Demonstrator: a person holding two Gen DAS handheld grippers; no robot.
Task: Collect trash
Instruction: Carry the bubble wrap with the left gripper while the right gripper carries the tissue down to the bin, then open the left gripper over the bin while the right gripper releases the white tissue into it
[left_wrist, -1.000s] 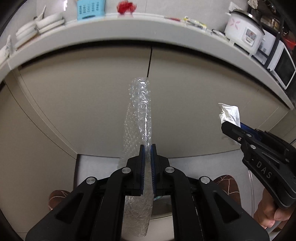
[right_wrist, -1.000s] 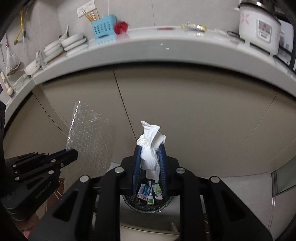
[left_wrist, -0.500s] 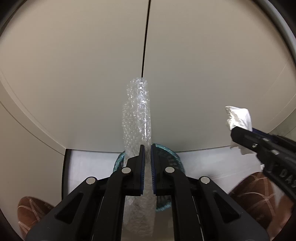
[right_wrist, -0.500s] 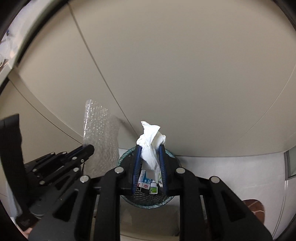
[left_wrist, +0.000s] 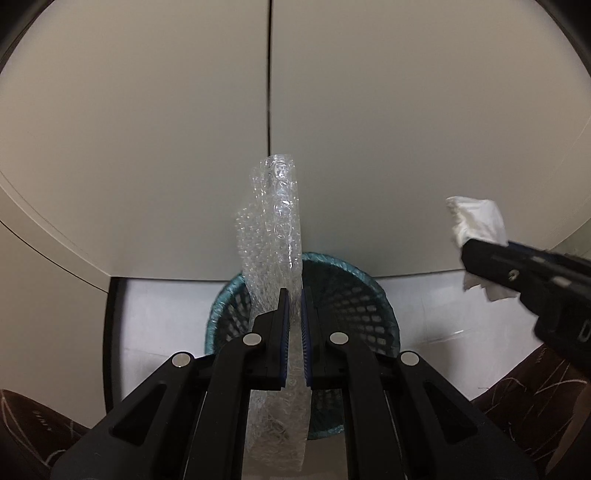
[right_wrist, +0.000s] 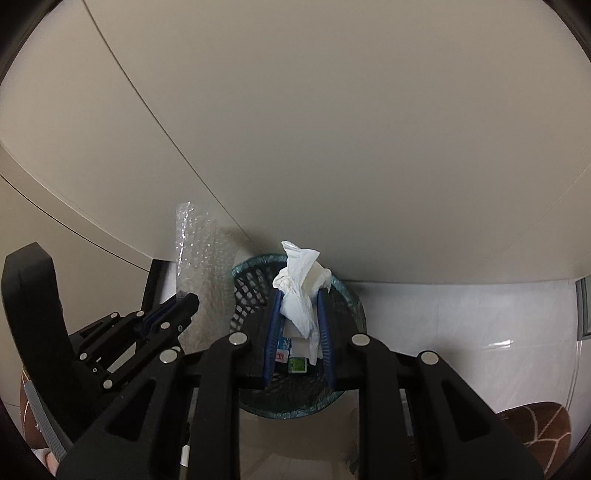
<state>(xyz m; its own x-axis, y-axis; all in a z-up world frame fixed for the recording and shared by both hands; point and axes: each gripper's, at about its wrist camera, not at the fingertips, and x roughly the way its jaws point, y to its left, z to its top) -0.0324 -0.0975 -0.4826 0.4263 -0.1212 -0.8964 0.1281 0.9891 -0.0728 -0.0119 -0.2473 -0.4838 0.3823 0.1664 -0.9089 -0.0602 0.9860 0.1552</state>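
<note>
A sheet of bubble wrap (left_wrist: 275, 236) stands upright, clamped between the blue pads of the left gripper (left_wrist: 293, 295), its top rising in front of the cabinet seam and its lower part hanging over the near-left rim of the mesh waste basket (left_wrist: 343, 280). The right gripper (right_wrist: 298, 295) is closed on a crumpled white tissue (right_wrist: 299, 291), held directly above the basket's open mouth (a few small cartons (right_wrist: 291, 350) lie at the bottom inside). The basket sits on pale floor tile (right_wrist: 461, 332), touching or just beside the base of beige cabinet doors (left_wrist: 388, 129). Brown patterned slippers (right_wrist: 532, 432) show at the lower corners. To the basket's right the tile is open; to the left, a dark recess edge (left_wrist: 109, 332) stands near it.
</note>
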